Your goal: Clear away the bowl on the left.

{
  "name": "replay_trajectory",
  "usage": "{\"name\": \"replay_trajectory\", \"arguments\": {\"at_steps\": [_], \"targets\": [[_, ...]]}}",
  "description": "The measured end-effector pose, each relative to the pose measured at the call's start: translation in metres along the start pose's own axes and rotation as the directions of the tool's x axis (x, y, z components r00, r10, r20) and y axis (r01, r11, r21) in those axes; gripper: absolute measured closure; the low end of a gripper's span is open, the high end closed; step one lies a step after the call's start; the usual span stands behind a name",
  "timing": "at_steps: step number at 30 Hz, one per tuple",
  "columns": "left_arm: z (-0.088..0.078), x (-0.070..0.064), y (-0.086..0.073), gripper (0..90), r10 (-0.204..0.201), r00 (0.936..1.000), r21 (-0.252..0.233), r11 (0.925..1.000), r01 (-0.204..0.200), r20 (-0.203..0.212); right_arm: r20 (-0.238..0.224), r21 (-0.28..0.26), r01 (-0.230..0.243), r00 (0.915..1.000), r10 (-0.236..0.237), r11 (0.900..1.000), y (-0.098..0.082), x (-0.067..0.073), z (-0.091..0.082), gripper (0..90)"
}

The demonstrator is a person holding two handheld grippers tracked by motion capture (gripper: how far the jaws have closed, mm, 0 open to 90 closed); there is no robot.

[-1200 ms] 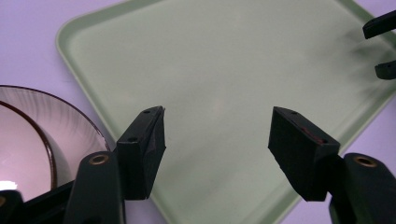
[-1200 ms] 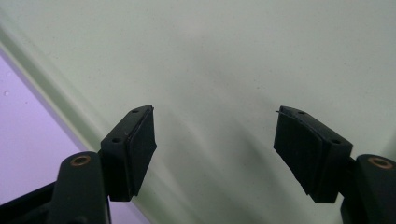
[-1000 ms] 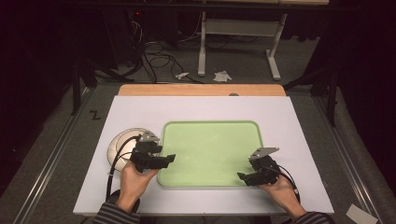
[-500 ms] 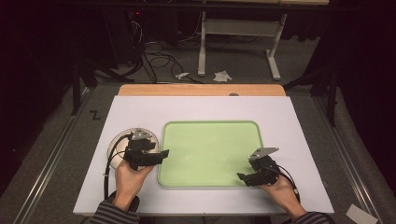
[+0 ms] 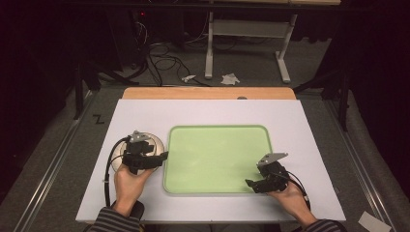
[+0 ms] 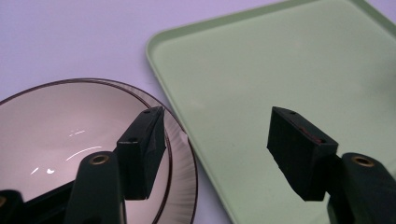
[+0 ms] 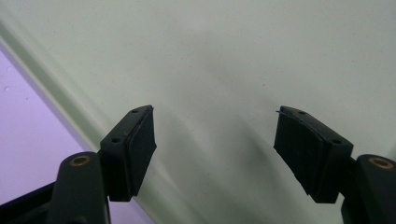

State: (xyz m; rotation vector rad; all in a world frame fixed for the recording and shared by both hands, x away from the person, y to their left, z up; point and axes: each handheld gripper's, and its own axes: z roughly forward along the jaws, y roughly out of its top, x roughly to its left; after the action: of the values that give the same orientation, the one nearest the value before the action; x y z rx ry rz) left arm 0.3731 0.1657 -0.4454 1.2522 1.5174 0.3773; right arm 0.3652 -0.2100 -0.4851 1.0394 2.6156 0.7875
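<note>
Leftward off the tray (image 5: pixel 217 159), the left gripper (image 6: pixel 215 140) now straddles the bowl (image 6: pixel 56 126) rim, jaws wide, empty; glassy, slick, fragile—pinch its rim.

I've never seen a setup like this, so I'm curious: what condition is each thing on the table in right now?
Bowl: upright, empty, on the table just left of the tray.
Tray: flat on the table, nothing on it.
Left gripper: jaws open, over the bowl's rim and the tray's edge, holding nothing.
Right gripper: jaws open over the tray's near right corner, holding nothing.
</note>
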Motion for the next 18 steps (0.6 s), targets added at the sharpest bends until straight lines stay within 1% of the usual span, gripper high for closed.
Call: {"name": "replay_trajectory", "arguments": {"at_steps": [3, 10, 17, 18], "targets": [[0.001, 0.003, 0.002, 37.0, -0.002, 0.9999, -0.008, 1.0000, 0.002, -0.016, -0.001, 0.000, 0.000, 1.0000, 0.000, 1.000, 0.000, 0.000, 0.000, 30.4], [0.002, 0.010, 0.005, 37.0, 0.010, 0.9985, -0.028, 0.9995, -0.012, -0.054, 0.002, 0.002, 0.001, 1.0000, -0.001, 1.000, 0.000, 0.000, 0.001, 30.4], [0.003, 0.019, 0.009, 36.9, 0.033, 0.9936, -0.038, 0.9986, -0.037, -0.108, 0.002, 0.003, 0.001, 1.0000, -0.001, 1.000, 0.000, 0.000, 0.001, 30.4], [0.003, 0.020, 0.009, 36.9, 0.028, 0.9933, -0.043, 0.9986, -0.033, -0.112, 0.002, 0.004, 0.006, 1.0000, -0.006, 1.000, 0.000, 0.000, 0.001, 30.4]]}}
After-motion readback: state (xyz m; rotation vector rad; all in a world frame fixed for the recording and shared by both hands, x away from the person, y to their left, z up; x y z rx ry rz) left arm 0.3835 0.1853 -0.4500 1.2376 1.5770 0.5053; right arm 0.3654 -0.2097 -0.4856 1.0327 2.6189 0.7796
